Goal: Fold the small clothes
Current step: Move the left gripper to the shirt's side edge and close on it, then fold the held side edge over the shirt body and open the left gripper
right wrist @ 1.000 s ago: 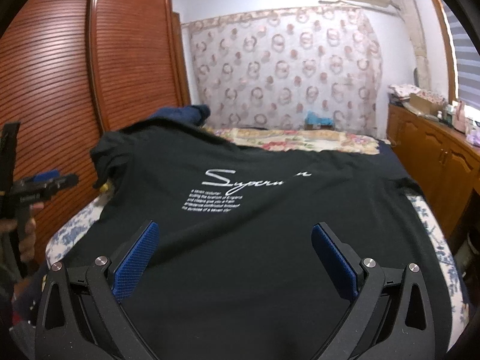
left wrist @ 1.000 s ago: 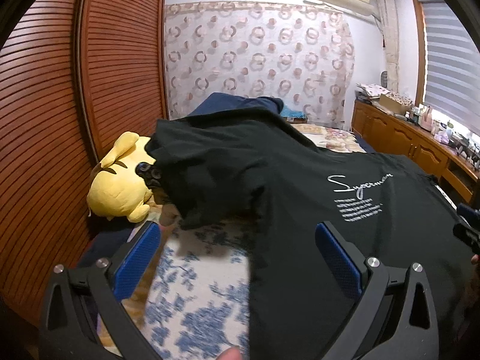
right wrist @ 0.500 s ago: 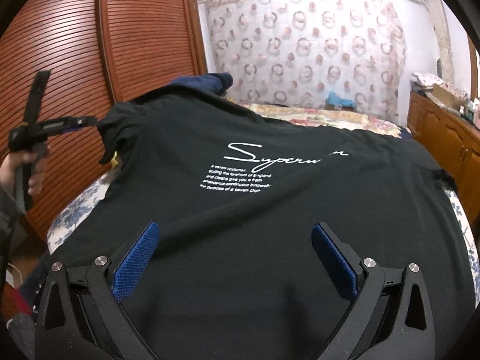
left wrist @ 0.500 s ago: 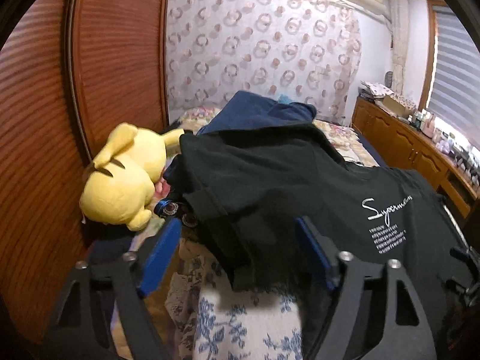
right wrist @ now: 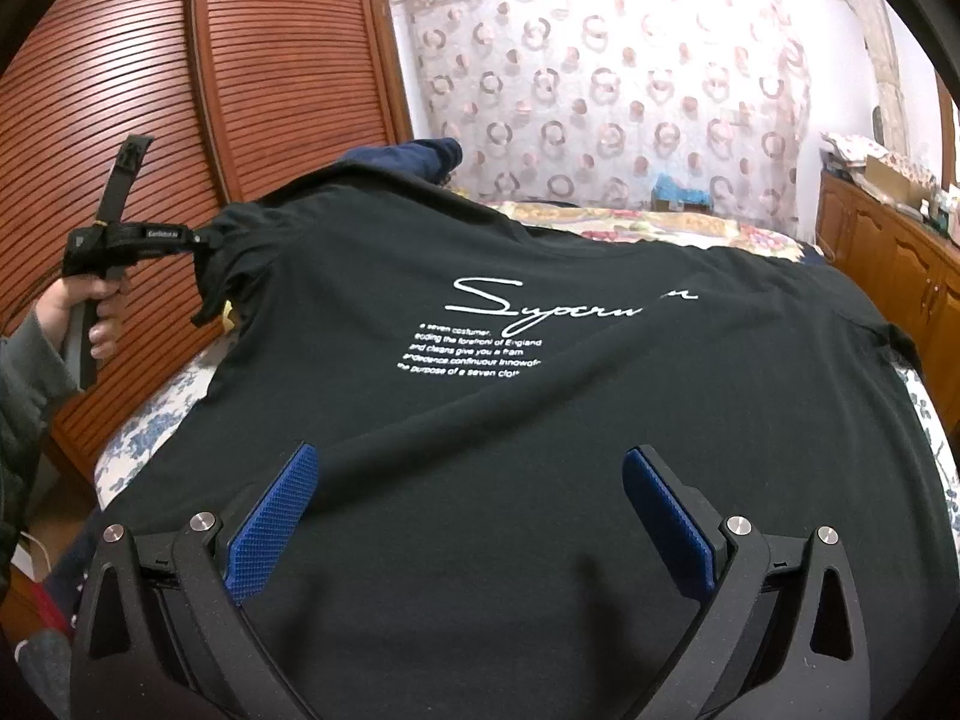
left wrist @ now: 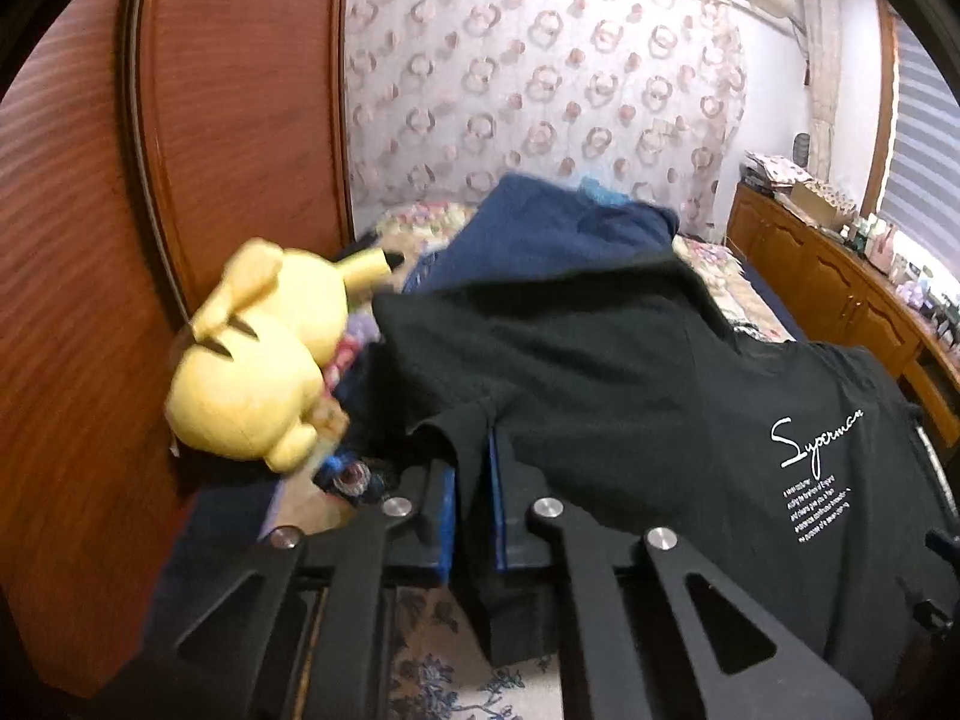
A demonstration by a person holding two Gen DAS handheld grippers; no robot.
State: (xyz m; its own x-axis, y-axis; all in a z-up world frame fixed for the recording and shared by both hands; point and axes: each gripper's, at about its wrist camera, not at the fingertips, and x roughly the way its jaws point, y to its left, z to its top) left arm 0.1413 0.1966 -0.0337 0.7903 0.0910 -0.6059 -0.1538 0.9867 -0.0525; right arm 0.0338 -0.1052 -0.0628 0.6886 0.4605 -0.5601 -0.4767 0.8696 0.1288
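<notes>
A black T-shirt [left wrist: 630, 396] with white "Superman" lettering lies spread flat over the bed [right wrist: 150, 420], print side up. My left gripper [left wrist: 471, 468] is at the shirt's left sleeve [left wrist: 456, 426]; its jaws are closing and the blue pads [left wrist: 447, 516] pinch the sleeve's edge. The right wrist view shows the same T-shirt [right wrist: 540, 420], with the left gripper [right wrist: 198, 237] gripping the bunched sleeve at its far left corner. My right gripper [right wrist: 468, 480] hovers open just above the shirt's near hem area, nothing between its fingers.
A yellow plush toy [left wrist: 258, 372] lies by the sleeve, against the louvered wooden wardrobe [right wrist: 120, 90]. A navy garment [left wrist: 558, 234] sits heaped behind the shirt. Wooden cabinets [left wrist: 840, 282] line the right wall. A person's hand [right wrist: 102, 324] holds the left gripper's handle.
My left gripper moved to the shirt's left sleeve and went from wide open to shut on it. The right gripper stayed open over the shirt and dipped slightly.
</notes>
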